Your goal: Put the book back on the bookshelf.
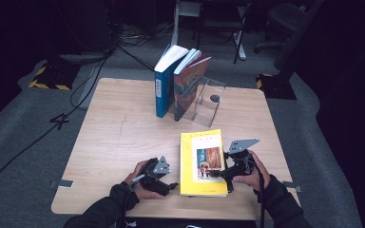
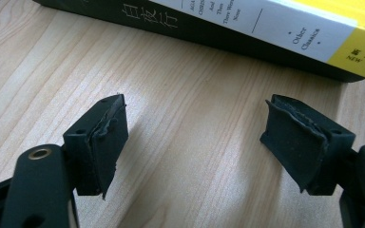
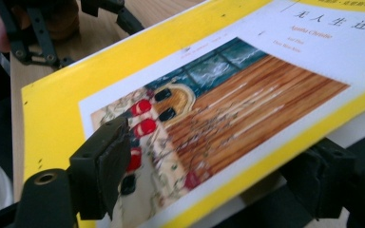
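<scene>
Yellow book (image 1: 202, 164) lies flat, cover picture apparently wooden.

Left gripper (image 1: 171, 186) rests low, jaws apart, pointing toward the other hand. Right gripper (image 1: 217, 174) is held level, pointing inward, jaws spread. Both forearms enter from below, sleeved dark.

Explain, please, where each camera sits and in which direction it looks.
High view: above the person's side, looking forward and down at the table; forearms, left gripper, right gripper show.
Left gripper view: on the left gripper, facing the yellow book spine; own jaws show.
Right gripper view: on the right gripper, jaws straddling the book's edge.
All views share the yellow book.
</scene>
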Action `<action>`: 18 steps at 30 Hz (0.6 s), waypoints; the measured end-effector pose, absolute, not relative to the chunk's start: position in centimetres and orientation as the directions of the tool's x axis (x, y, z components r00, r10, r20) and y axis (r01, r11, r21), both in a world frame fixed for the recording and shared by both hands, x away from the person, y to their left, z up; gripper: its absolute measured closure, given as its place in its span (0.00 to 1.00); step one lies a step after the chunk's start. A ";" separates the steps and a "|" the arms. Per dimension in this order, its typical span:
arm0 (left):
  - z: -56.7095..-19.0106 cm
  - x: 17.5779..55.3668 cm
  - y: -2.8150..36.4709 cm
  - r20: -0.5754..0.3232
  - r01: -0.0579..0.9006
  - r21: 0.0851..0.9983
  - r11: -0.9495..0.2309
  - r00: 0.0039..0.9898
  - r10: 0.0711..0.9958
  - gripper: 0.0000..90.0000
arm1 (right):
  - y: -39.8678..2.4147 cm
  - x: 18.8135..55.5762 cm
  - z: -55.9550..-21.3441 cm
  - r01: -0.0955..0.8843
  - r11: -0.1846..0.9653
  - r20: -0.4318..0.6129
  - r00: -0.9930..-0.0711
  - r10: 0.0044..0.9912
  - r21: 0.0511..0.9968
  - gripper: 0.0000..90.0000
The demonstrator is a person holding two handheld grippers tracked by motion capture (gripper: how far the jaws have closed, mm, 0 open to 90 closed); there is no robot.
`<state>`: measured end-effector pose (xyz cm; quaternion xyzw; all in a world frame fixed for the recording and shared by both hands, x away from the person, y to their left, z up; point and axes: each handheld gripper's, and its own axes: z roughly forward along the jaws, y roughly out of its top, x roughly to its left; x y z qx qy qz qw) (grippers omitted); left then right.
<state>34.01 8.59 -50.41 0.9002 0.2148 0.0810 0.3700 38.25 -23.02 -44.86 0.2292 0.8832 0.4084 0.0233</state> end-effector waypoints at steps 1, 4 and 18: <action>-50.4 34.0 8.6 -0.013 0.326 0.701 -0.635 0.895 0.445 0.25 | -22.9 38.5 -44.9 0.391 0.551 0.155 -0.892 0.425 0.737 0.28; -50.4 34.1 8.6 -0.013 0.321 0.701 -0.637 0.898 0.439 0.25 | -22.7 39.3 -45.1 0.396 0.531 0.167 -0.889 0.427 0.749 0.33; -50.4 34.5 8.6 -0.017 0.313 0.697 -0.646 0.907 0.421 0.23 | -22.6 41.1 -45.7 0.402 0.469 0.226 -0.894 0.386 0.786 0.71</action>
